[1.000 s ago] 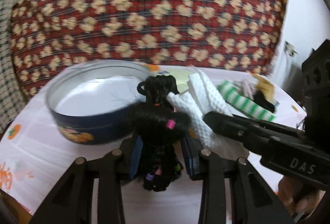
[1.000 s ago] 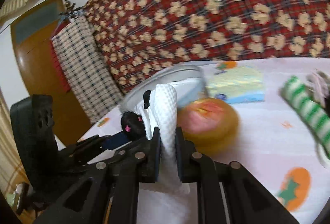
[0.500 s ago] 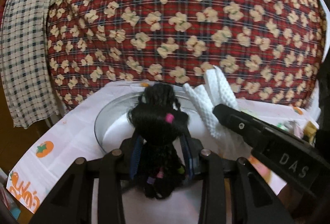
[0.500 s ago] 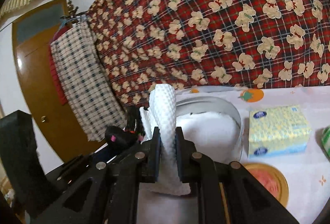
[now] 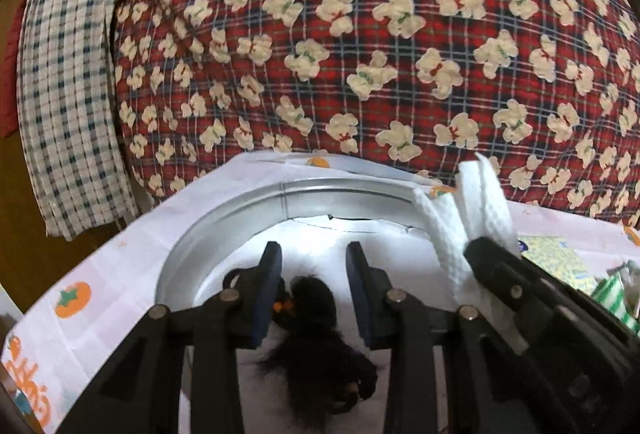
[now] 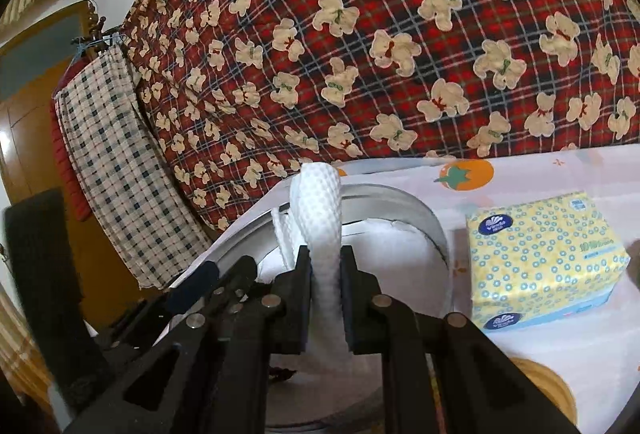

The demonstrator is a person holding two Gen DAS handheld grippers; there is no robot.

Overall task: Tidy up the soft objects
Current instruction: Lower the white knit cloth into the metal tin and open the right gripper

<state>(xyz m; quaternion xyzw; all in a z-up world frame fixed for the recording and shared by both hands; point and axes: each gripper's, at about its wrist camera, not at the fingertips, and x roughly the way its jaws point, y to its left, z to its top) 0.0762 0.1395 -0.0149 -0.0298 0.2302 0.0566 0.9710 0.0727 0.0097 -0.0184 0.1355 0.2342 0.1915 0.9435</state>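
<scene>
My left hand-held gripper (image 5: 314, 288) is over the round metal tin (image 5: 224, 218), its jaws closing yet touching nothing; the black hair scrunchie (image 5: 320, 350) lies loose on the tin's white floor between them, clear of the rim. My right hand-held gripper (image 6: 325, 284) is clenched on the white textured cloth (image 6: 322, 218), upright just inside the tin's near edge. The yellow tissue pack (image 6: 540, 258) sits on the worktop (image 6: 560, 170) just beside the tin.

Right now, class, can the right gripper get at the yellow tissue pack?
Likely reachable, not graspable yet: the yellow tissue pack lies uncovered on the tablecloth beside the round tin, but the right gripper is shut on a white waffle cloth.
</scene>
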